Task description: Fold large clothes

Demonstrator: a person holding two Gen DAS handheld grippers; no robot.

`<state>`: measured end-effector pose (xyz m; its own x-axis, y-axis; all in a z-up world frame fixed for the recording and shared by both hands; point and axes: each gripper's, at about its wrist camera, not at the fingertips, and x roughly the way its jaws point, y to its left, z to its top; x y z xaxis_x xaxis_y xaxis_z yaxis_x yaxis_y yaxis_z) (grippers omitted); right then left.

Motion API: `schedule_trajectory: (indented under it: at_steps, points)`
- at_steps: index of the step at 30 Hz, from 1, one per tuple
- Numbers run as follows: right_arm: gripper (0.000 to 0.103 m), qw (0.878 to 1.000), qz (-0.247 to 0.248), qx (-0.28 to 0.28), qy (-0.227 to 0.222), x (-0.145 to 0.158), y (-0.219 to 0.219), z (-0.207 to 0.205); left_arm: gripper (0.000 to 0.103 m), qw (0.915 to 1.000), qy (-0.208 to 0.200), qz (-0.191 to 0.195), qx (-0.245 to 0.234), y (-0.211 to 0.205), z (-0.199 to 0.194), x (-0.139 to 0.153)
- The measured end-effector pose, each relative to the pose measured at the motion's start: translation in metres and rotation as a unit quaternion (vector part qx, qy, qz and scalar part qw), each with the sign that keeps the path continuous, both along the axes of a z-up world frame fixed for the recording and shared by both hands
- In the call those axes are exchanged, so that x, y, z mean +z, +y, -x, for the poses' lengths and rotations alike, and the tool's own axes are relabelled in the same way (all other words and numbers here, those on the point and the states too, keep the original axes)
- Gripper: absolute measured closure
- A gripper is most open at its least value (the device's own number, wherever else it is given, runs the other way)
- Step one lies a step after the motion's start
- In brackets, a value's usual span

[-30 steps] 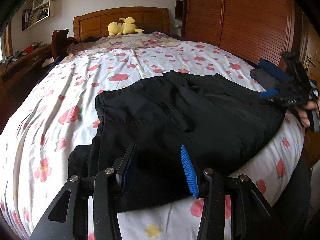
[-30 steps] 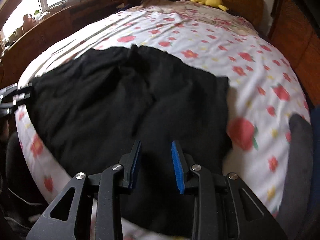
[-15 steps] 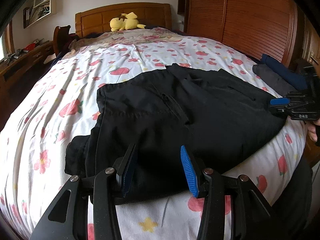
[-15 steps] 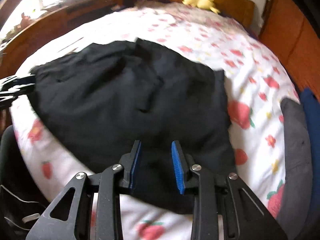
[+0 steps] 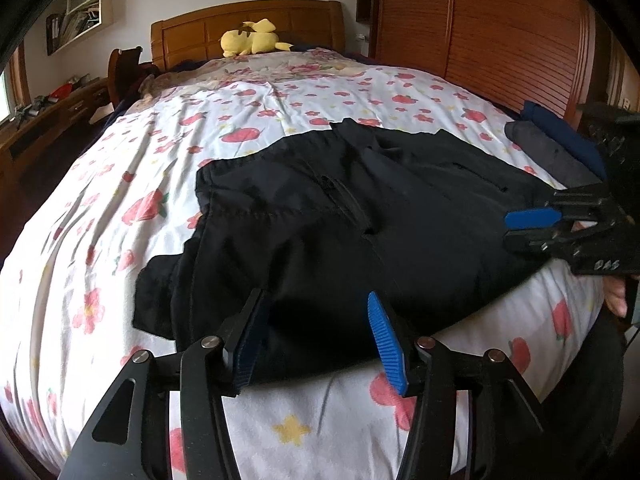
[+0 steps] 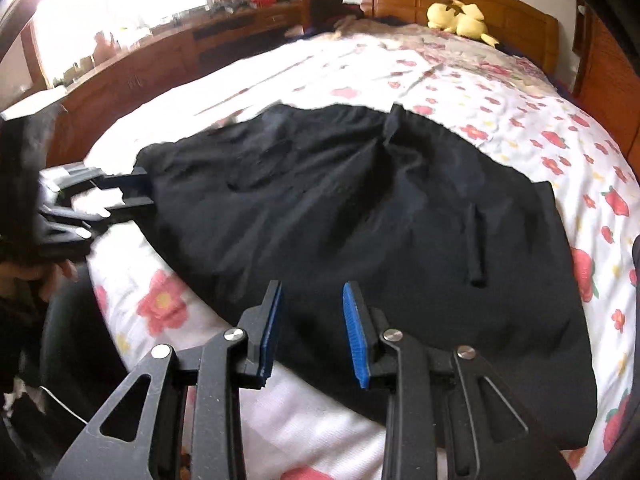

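A large black garment (image 5: pixel 352 232) lies spread flat across the near end of a bed with a flowered sheet (image 5: pixel 120 184). My left gripper (image 5: pixel 316 308) hovers over the garment's near hem. Its jaws are opening and nothing is pinched between its blue pads. In the left wrist view my right gripper (image 5: pixel 520 226) is at the garment's right edge, held by a hand. From the right wrist view the garment (image 6: pixel 380 220) fills the middle. My right gripper (image 6: pixel 312 292) stands open over its near edge, with nothing between the pads. The left gripper (image 6: pixel 132 192) is at the garment's left edge.
Folded grey (image 5: pixel 548 152) and navy (image 5: pixel 564 132) clothes lie stacked at the bed's right edge. A yellow plush toy (image 5: pixel 250 38) rests against the wooden headboard (image 5: pixel 248 20). A wooden wardrobe (image 5: pixel 480 32) runs along the right. A long wooden desk (image 6: pixel 168 56) stands by the window.
My right gripper has swung along the bed's end toward the garment's right edge, and its view has shifted. The left gripper's jaws stand a little wider. The garment has not moved.
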<state>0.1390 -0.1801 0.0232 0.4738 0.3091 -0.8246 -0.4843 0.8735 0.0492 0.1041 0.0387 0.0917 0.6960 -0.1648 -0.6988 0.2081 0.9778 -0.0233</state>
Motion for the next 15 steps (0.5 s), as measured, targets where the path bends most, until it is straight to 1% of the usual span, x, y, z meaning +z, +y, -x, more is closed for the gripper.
schedule_trajectory:
  at_steps: [2, 5, 11, 12, 15]
  points:
    - [0.072, 1.000, 0.027, 0.007, 0.013, -0.017, 0.003, -0.001, 0.047, 1.0000, -0.003, -0.004, 0.004, 0.003, 0.005, 0.000]
    - [0.072, 1.000, 0.017, 0.006, 0.006, -0.027, -0.003, 0.004, 0.047, 0.9998, -0.005, -0.007, 0.015, 0.012, 0.013, -0.001]
    - [0.072, 1.000, 0.022, 0.001, -0.007, -0.031, -0.004, 0.010, 0.047, 0.9975, 0.004, -0.006, 0.070, 0.043, 0.026, -0.009]
    - [0.072, 1.000, 0.022, 0.000, -0.008, -0.031, -0.004, 0.012, 0.047, 0.9969, 0.006, -0.003, 0.078, 0.048, 0.027, -0.010]
    - [0.072, 1.000, 0.013, -0.003, -0.008, -0.032, -0.006, 0.013, 0.047, 0.9952, 0.012, 0.025, 0.094, 0.058, 0.026, -0.010]
